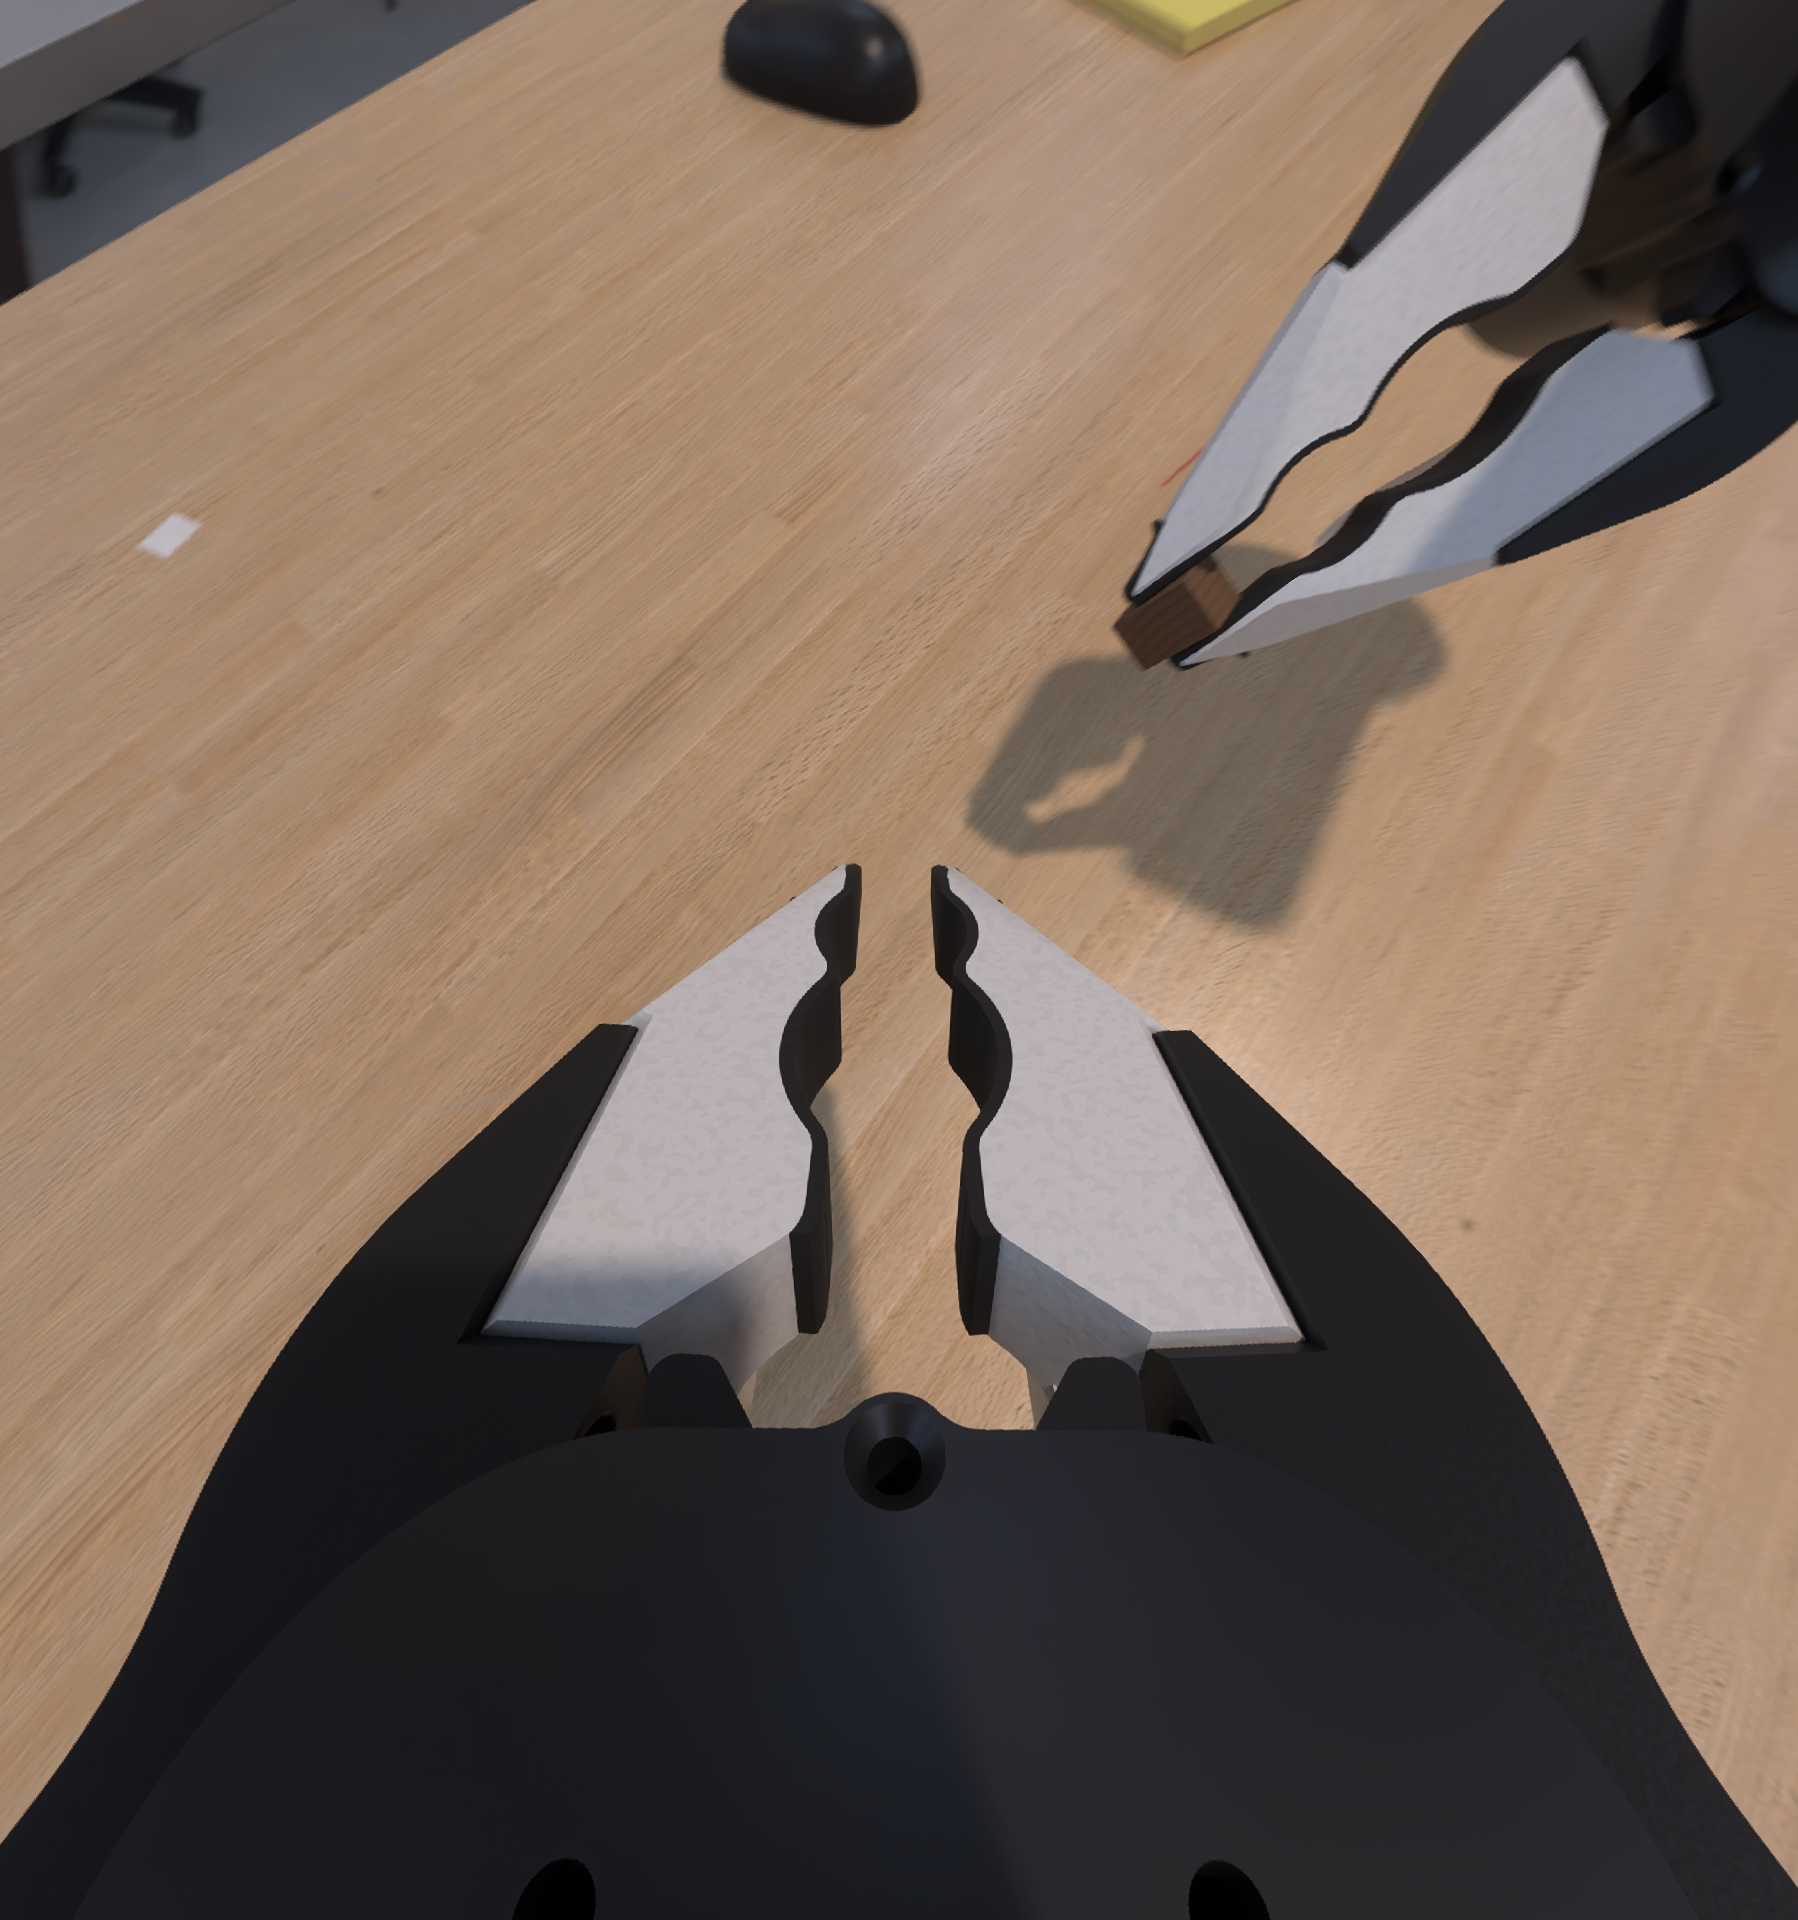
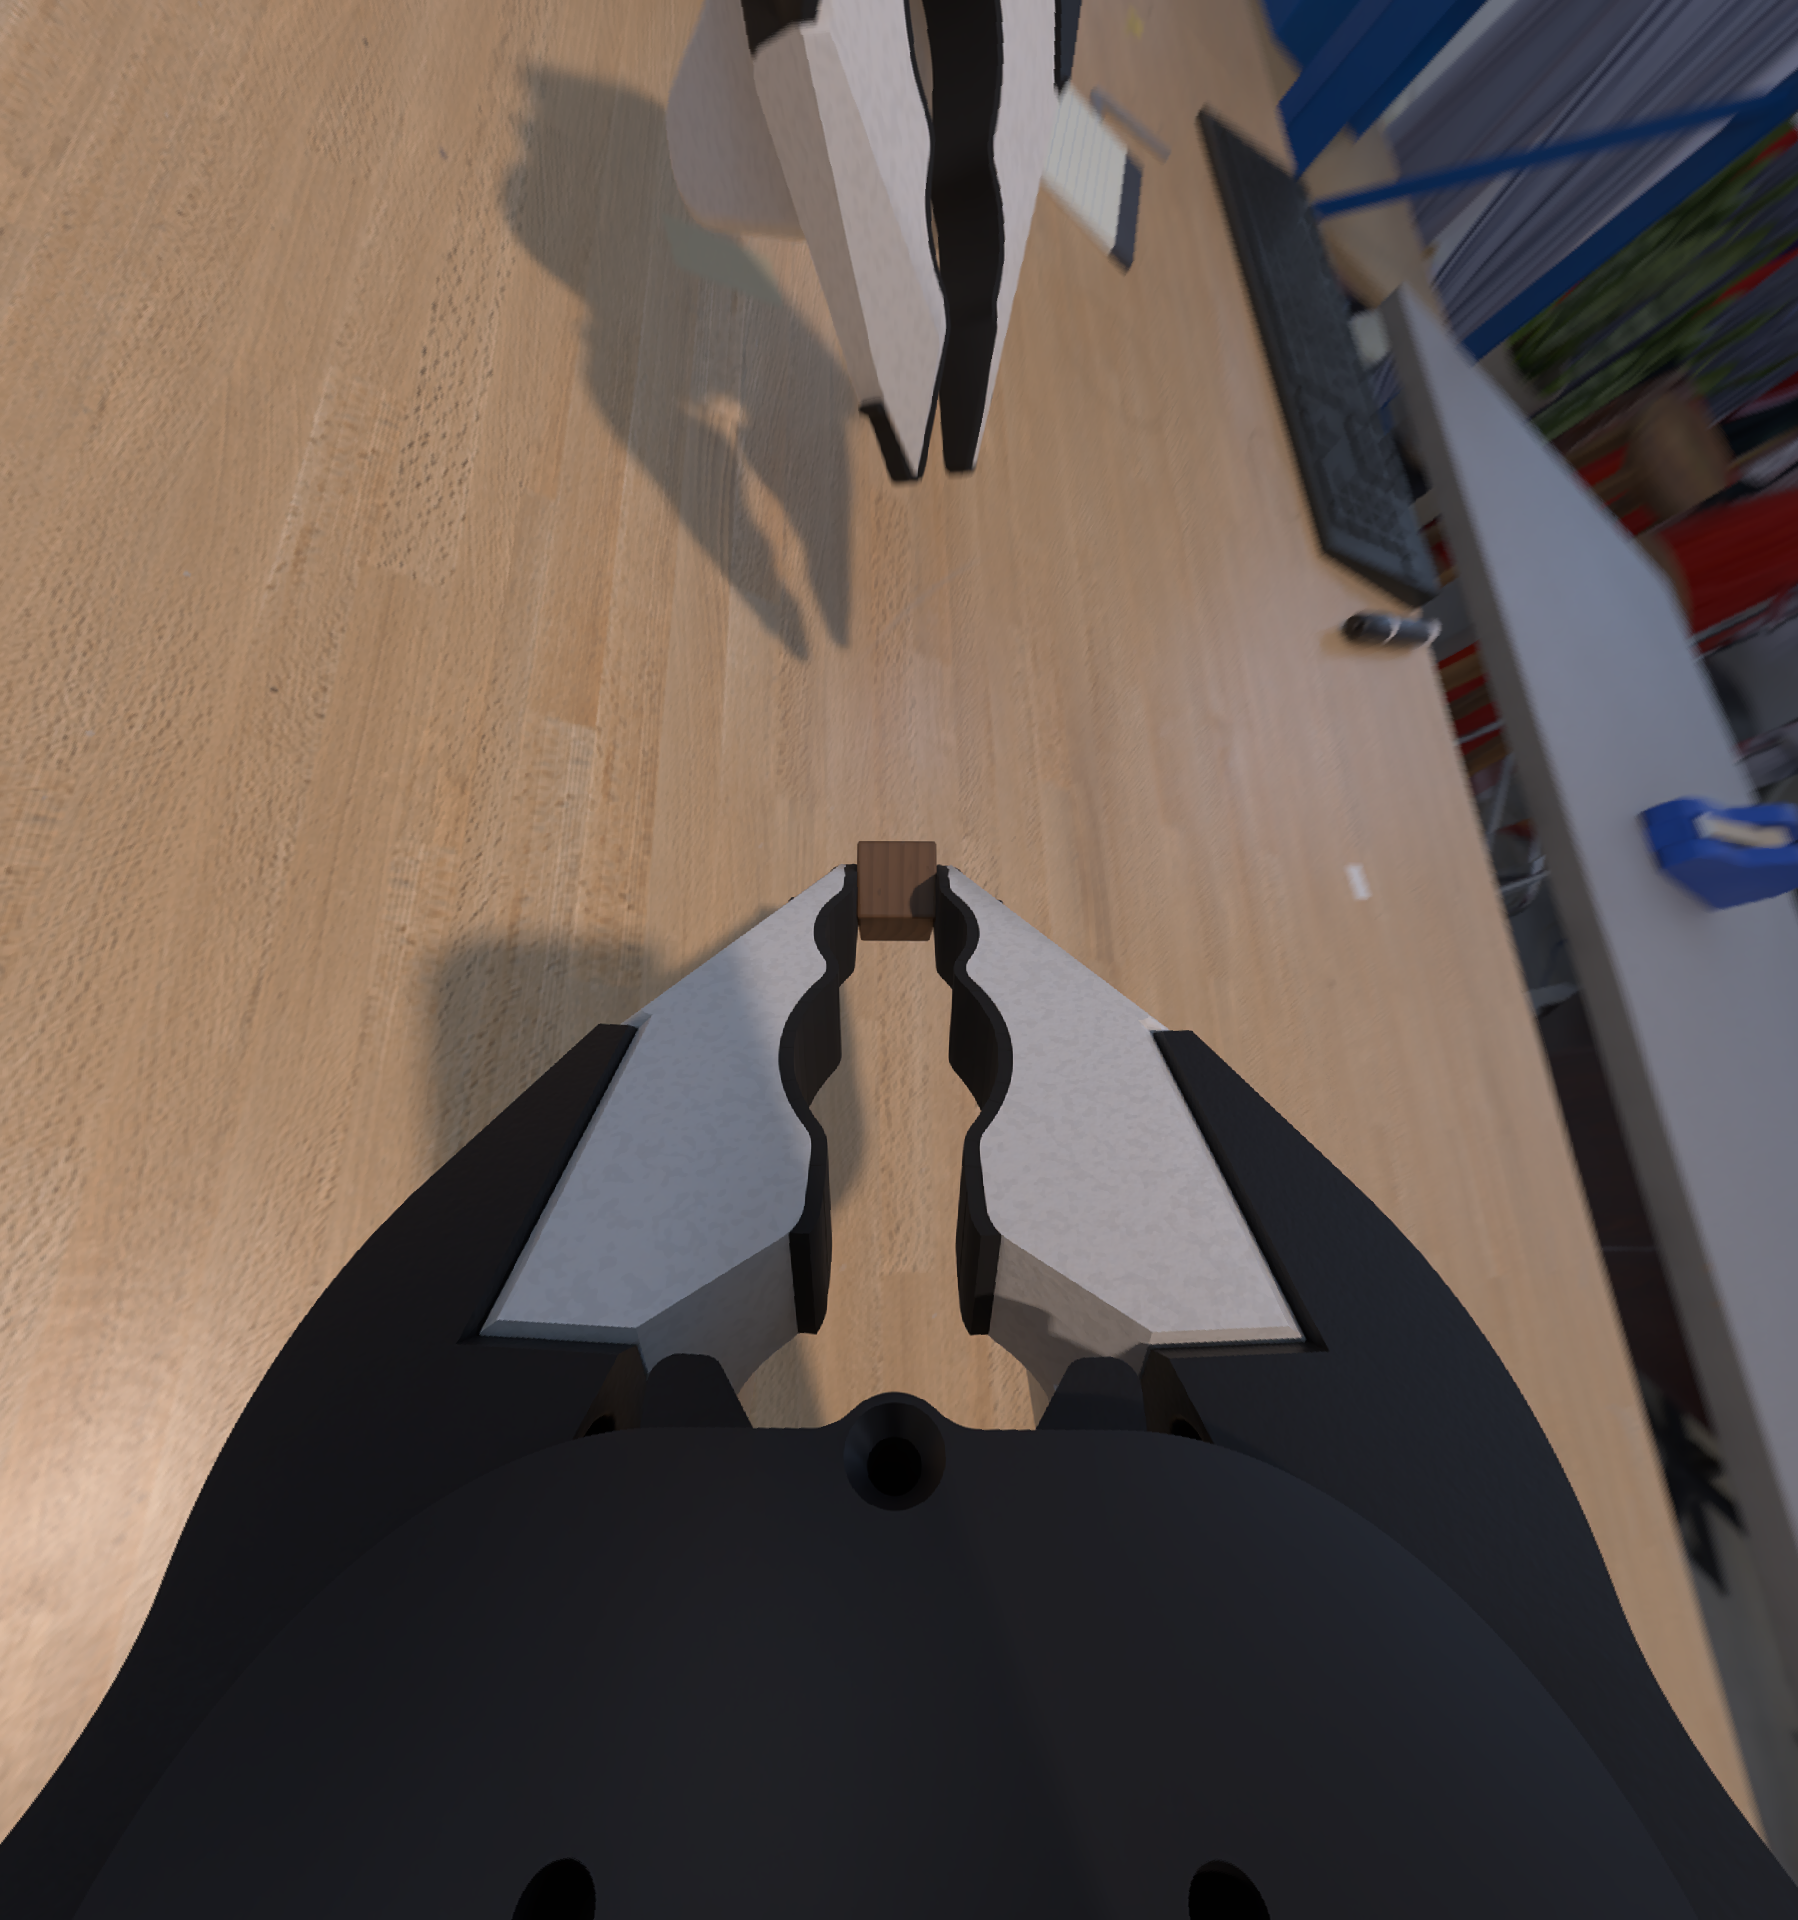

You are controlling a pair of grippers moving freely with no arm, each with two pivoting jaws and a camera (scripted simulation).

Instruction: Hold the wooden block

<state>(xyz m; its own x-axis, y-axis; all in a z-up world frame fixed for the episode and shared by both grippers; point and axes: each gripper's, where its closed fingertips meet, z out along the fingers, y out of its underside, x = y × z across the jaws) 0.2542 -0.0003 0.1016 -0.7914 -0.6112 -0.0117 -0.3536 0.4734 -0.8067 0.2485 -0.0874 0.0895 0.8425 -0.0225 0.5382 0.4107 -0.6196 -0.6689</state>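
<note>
A small dark brown wooden block (image 2: 895,891) sits between my right gripper's fingertips, held just above the light wooden table (image 2: 355,623). My right gripper (image 2: 895,883) is shut on it. In the left wrist view the block (image 1: 1175,625) pokes out of the right gripper (image 1: 1168,629) at the upper right, its shadow on the table below. My left gripper (image 1: 895,878) is empty, its fingers a narrow gap apart, above bare table to the left of the block. It also shows in the right wrist view (image 2: 931,468), ahead of the block.
A black mouse (image 1: 822,57) and a yellow pad (image 1: 1175,16) lie at the far table edge. A white paper scrap (image 1: 170,537) lies at the left. A black keyboard (image 2: 1321,374), a white notepad (image 2: 1087,166) and a small dark cylinder (image 2: 1383,627) lie at the right.
</note>
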